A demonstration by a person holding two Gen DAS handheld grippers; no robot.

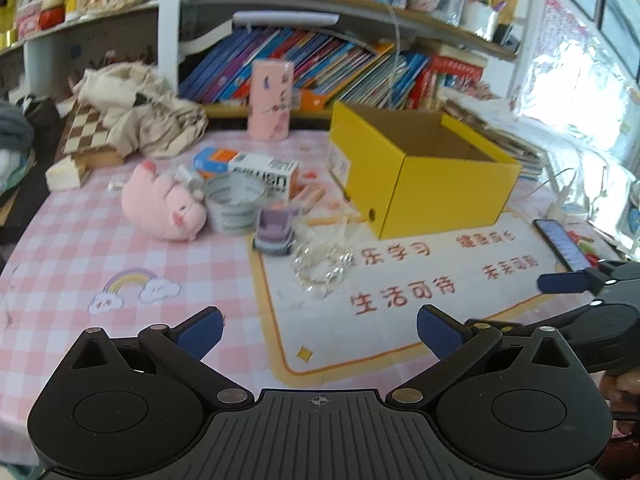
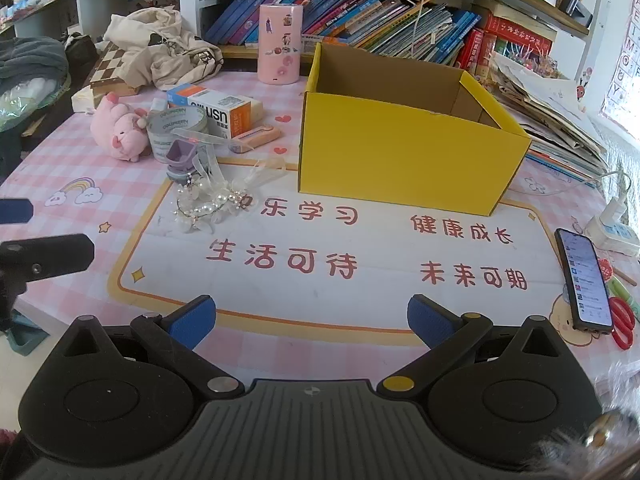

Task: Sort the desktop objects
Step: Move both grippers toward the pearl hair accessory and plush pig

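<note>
Left wrist view shows the left gripper (image 1: 319,330) low over the near edge of the worktop (image 1: 60,248), its jaws wide apart and holding nothing, probably because no object has been chosen yet. On the far left a folded chessboard (image 2: 110,65) lies under a heap of beige cloth (image 2: 168,46), pushed back as if it is not part of the job. Next to the right, the loose things sit in one tight cluster: a pink plush pig (image 2: 118,130) on its side, a roll of grey tape (image 2: 176,130) standing on its edge face, a small purple toy car (image 2: 182,160) just in front of the tape, and an orange and white carton (image 2: 224,110) behind them. A pearl hair ornament (image 2: 212,204) lies on the printed mat, nearest to both grippers, so it looks like the easiest first pick. A pink cylinder (image 2: 280,44) stands upright at the back near the books. Right of the cluster the yellow box (image 2: 400,156) stands open at the top and seems empty, likely the place where the things must go. At the far right a phone (image 2: 584,280) lies flat beside red scissors (image 2: 624,324). The right gripper (image 2: 311,322) also waits with jaws spread and empty.
</note>
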